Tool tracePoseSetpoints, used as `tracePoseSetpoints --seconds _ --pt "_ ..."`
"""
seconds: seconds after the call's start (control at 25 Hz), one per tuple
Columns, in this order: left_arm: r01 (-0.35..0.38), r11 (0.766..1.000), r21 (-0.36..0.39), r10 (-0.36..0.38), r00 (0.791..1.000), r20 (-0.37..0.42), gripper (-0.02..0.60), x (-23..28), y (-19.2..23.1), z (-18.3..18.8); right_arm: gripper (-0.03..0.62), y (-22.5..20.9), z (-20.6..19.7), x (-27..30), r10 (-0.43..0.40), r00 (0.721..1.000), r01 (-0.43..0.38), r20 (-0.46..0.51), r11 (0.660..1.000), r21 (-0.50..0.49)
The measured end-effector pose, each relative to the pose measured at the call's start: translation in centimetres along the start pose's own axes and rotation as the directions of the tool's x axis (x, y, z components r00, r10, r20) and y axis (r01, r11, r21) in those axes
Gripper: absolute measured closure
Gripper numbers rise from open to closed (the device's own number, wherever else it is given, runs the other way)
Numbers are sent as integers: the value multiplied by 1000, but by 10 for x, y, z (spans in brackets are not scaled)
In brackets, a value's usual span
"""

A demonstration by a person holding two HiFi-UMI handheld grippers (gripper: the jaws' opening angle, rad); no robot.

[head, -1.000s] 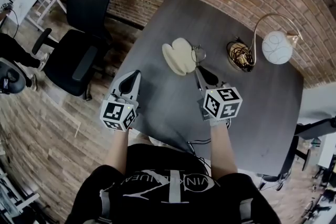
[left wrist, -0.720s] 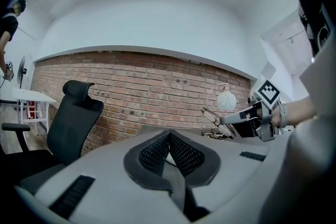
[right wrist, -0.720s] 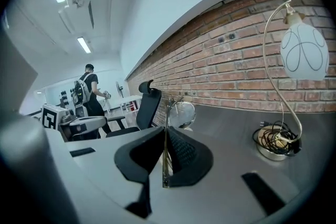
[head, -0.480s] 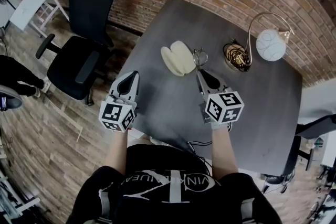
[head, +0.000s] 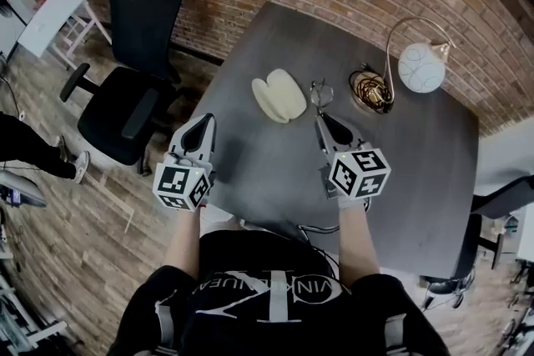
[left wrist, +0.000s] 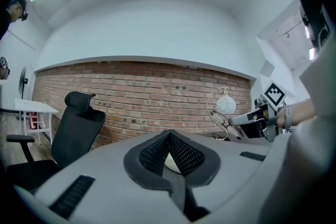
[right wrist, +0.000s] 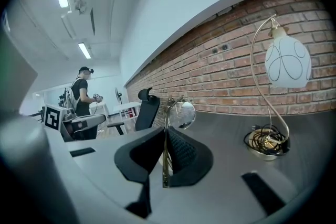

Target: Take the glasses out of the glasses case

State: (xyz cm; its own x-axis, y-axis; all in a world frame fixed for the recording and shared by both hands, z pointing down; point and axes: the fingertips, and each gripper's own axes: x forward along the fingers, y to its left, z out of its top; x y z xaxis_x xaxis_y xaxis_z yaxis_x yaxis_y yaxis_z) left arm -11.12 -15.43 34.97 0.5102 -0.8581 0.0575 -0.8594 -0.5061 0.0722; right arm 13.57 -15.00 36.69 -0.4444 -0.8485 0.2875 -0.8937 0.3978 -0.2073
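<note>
The cream glasses case (head: 279, 94) lies open on the dark table (head: 400, 171). Just right of it, the glasses (head: 320, 92) hang above the tabletop. My right gripper (head: 322, 121) is shut on them. In the right gripper view a thin temple arm runs between the closed pads and a round lens (right wrist: 182, 114) stands past the right gripper (right wrist: 166, 131). My left gripper (head: 206, 121) hovers at the table's left edge, apart from the case, shut and holding nothing. The left gripper (left wrist: 169, 135) shows a white sliver of the case (left wrist: 170, 161) through the gap behind its tips.
A lamp with a white globe (head: 420, 67) stands at the back right, with a coil of cable (head: 373, 89) at its base. A black office chair (head: 133, 46) stands left of the table, with a white side table (head: 50, 12) beyond it. A brick wall runs behind.
Both grippers have risen a little. The right one has carried the glasses slightly away from the open case. The case has stayed where it was.
</note>
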Motion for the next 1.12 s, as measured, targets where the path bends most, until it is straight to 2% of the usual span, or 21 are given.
tracePoseSetpoints --seconds 1.12 --pt "-23 1000 16 22 999 34 566 -15 2 16 559 6 9 -16 5 999 -5 45 1000 8"
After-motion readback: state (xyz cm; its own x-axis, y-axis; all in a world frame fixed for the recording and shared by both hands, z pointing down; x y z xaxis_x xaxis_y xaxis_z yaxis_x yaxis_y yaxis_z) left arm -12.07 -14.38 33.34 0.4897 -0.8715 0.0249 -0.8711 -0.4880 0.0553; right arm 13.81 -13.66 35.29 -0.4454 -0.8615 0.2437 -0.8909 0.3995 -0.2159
